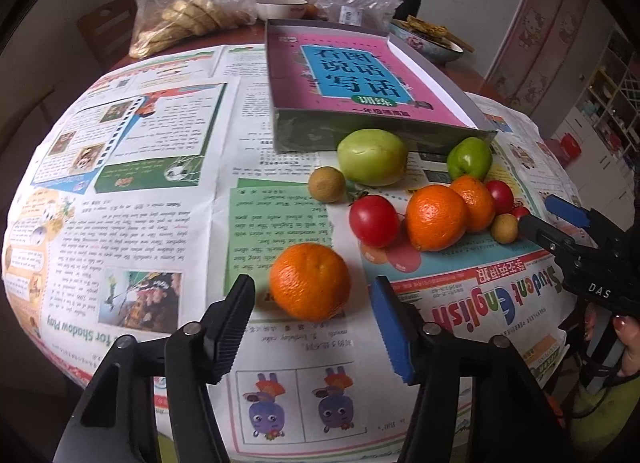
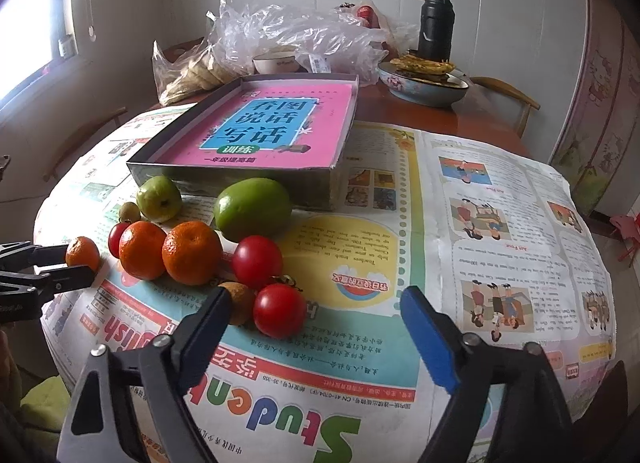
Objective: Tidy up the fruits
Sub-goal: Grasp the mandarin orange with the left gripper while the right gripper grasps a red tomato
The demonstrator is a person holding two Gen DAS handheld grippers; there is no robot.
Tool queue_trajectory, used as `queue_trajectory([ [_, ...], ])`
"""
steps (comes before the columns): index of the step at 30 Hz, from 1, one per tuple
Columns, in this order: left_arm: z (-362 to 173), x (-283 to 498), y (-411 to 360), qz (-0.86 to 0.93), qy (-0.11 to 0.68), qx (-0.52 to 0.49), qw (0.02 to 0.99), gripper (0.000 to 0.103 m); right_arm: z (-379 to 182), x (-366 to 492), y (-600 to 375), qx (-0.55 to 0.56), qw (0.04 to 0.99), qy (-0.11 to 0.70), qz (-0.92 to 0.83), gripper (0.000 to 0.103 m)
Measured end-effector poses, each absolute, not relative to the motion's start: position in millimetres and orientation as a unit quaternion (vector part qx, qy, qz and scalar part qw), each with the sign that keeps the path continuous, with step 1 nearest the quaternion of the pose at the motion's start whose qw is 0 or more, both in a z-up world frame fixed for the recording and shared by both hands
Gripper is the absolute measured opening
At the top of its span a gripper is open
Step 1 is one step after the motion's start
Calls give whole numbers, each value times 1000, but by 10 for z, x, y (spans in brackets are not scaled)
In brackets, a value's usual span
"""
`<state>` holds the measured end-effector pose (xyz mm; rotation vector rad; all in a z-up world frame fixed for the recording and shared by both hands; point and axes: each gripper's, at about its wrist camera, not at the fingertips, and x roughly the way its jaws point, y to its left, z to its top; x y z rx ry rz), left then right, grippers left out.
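Observation:
In the left wrist view my left gripper is open, its fingers on either side of a lone orange on the newspaper. Beyond lie a red tomato, two more oranges, a large green fruit, a small green apple and a brown longan. A shallow box with a pink book stands behind them. In the right wrist view my right gripper is open and empty, just in front of a tomato and a longan. The left gripper shows there around the orange.
Newspaper covers the round table. At the back stand plastic bags of buns, a white bowl, a blue dish of flatbread and a black thermos. Wooden chairs surround the table.

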<state>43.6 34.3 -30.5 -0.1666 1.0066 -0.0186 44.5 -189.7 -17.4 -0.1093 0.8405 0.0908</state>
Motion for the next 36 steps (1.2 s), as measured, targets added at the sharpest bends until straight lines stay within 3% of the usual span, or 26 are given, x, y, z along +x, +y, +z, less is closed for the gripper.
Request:
queue_trajectory([
  [3, -319, 474, 331, -18, 485, -79, 871, 52, -165, 459, -1904, -54, 912, 404, 48, 76],
  [6, -327, 501, 334, -18, 485, -77, 871, 51, -155, 461, -1905, -56, 912, 402, 55, 66],
  [19, -328, 595, 301, -22, 485, -61, 872, 48, -174, 404, -2008, -28, 905, 414, 97, 46],
  [26, -332, 621, 263, -25, 487, -56, 871, 43, -192, 436, -2088, 13, 896, 423, 137, 28],
  [36, -334, 660, 272, -33, 487, -63, 871, 40, -155, 426, -2121, 0, 902, 417, 115, 28],
])
